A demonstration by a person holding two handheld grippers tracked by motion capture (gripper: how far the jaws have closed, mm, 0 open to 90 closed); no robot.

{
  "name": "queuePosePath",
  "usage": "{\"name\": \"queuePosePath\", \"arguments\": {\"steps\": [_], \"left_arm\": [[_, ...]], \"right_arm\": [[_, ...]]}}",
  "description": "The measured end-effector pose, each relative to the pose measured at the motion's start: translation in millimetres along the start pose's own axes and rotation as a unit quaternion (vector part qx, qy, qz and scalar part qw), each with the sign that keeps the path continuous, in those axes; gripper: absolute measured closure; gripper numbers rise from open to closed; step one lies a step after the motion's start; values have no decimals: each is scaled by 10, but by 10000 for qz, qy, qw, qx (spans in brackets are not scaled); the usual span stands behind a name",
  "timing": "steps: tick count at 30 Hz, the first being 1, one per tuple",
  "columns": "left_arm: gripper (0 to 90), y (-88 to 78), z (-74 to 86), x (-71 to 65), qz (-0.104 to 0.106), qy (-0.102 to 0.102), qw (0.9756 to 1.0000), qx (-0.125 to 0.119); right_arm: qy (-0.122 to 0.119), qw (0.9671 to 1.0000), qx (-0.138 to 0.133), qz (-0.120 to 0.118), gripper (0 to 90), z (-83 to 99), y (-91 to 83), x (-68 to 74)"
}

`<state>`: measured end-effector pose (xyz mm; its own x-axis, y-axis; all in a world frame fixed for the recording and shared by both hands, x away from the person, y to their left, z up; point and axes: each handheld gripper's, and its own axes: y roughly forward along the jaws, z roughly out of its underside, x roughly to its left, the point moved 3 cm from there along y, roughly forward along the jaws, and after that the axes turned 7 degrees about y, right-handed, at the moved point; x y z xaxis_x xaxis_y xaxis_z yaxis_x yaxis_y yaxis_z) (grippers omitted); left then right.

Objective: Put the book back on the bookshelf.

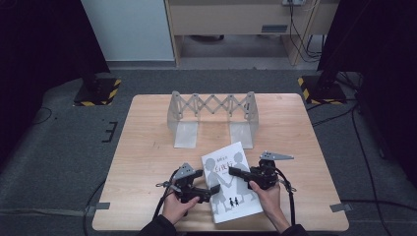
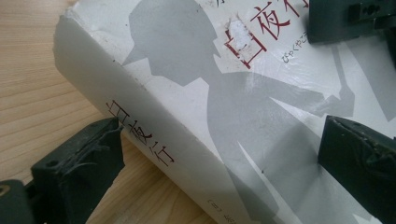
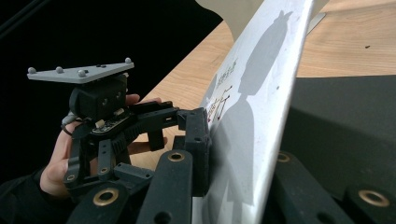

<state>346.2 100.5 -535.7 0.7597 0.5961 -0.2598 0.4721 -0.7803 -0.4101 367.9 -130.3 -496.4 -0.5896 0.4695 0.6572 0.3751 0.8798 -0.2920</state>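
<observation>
Here, at the lower left of centre in the high view, the left gripper (image 1: 210, 191) stands released, its jaws spread wide astride the spine edge of the white book (image 1: 231, 183), pads clear of it. To its right, the right gripper (image 1: 231, 171) is clamped tight on the book's far edge, the cover (image 3: 252, 116) pinched between its jaws; the book lies on the wooden table (image 1: 147, 147) between both hands, in the frame's lower middle.

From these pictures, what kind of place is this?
Probably a lab or studio set up for recording. A small wooden table stands on grey carpet between dark curtains, with yellow-and-black striped stand bases behind it. The person works with two grippers.
</observation>
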Motion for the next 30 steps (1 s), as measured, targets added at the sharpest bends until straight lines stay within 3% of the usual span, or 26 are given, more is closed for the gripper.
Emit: {"name": "queuePosePath", "arguments": {"steps": [12, 15, 17, 24, 28, 30], "left_arm": [[0, -1, 17, -4, 59, 51, 9998, -171], [0, 1, 22, 1, 120, -68, 9998, -156], [0, -1, 34, 18, 288, -340, 9990, -98], [0, 3, 43, 28, 349, -361, 9987, -123], [0, 11, 52, 29, 612, -401, 9971, -199], [0, 9, 51, 27, 609, -401, 9971, -196]], "right_arm": [[-68, 9999, -85, -101, 796, 14, -19, 2], [-129, 9997, -115, -144, 797, 15, -28, 5], [-171, 9996, -108, -201, 798, 13, -33, 19], [-227, 9993, -119, -266, 798, 12, -37, 21], [-298, 9988, -102, -381, 802, 4, -50, 38], [-351, 9986, -83, -394, 802, -2, -50, 46]]}}
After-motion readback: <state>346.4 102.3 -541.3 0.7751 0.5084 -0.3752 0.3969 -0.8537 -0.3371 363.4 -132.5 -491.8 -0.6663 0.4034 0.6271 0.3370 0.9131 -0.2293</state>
